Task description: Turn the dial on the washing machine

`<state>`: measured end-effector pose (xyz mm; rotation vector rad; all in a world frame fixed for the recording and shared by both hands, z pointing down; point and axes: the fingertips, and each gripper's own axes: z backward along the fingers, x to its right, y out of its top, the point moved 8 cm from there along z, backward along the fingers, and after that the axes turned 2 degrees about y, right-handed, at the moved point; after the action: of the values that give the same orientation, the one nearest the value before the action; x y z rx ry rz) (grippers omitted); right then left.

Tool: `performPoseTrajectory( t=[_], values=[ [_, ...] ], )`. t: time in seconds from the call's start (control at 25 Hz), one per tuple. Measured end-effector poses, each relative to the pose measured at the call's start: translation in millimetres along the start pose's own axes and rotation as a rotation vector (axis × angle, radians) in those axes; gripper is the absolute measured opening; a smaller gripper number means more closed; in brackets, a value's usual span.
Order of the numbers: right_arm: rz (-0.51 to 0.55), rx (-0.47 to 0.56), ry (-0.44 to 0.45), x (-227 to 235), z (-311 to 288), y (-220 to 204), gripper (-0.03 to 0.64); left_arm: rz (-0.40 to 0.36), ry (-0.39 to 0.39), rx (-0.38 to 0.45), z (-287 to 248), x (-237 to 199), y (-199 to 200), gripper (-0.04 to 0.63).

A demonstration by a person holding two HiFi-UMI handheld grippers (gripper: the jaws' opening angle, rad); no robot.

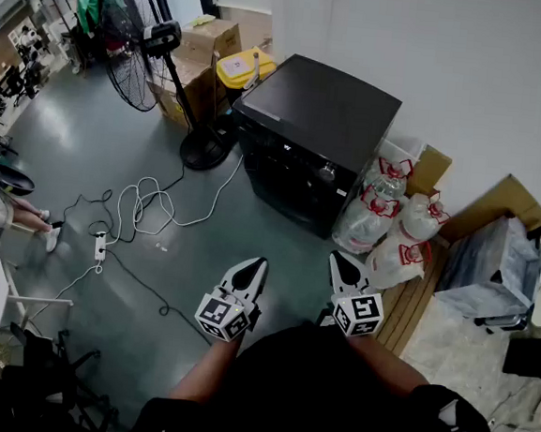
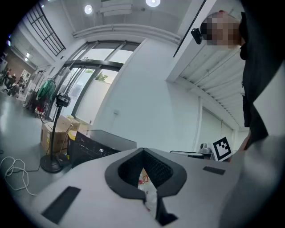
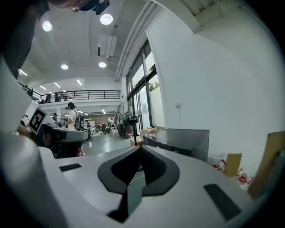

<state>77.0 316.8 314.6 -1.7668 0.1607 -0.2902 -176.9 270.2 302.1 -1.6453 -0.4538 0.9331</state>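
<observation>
The black washing machine [image 1: 317, 111] stands on the grey floor [image 1: 88, 147] at 12 o'clock from the person, well apart from both grippers. Its silvery dial [image 1: 326, 173] sits on the front panel near the machine's right corner. The left gripper [image 1: 258, 264] is at 6 o'clock from the machine, and its fingers are closed tip to tip with nothing between them. The right gripper [image 1: 336, 258] is just beside it at 3 o'clock, pointing toward the machine, and its fingers are closed and empty too. Large water bottles [image 1: 384, 211] with red handles lean against the machine's right side, at 1 o'clock from the grippers. A standing fan [image 1: 126, 33] and cardboard boxes [image 1: 210, 41] stand at 11 o'clock. A white cable [image 1: 149, 200] loops across the floor at 10 o'clock and runs toward a power strip [image 1: 100, 244].
</observation>
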Motion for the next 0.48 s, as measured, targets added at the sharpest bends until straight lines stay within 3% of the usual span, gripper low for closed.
performPoseTrajectory(
  t=[0.48],
  values=[
    [-0.010,0.025,0.007,10.5,1.1,3.6,0.024,-0.056,0.032,-0.001,-6.0,8.0,8.3,0.009]
  ],
)
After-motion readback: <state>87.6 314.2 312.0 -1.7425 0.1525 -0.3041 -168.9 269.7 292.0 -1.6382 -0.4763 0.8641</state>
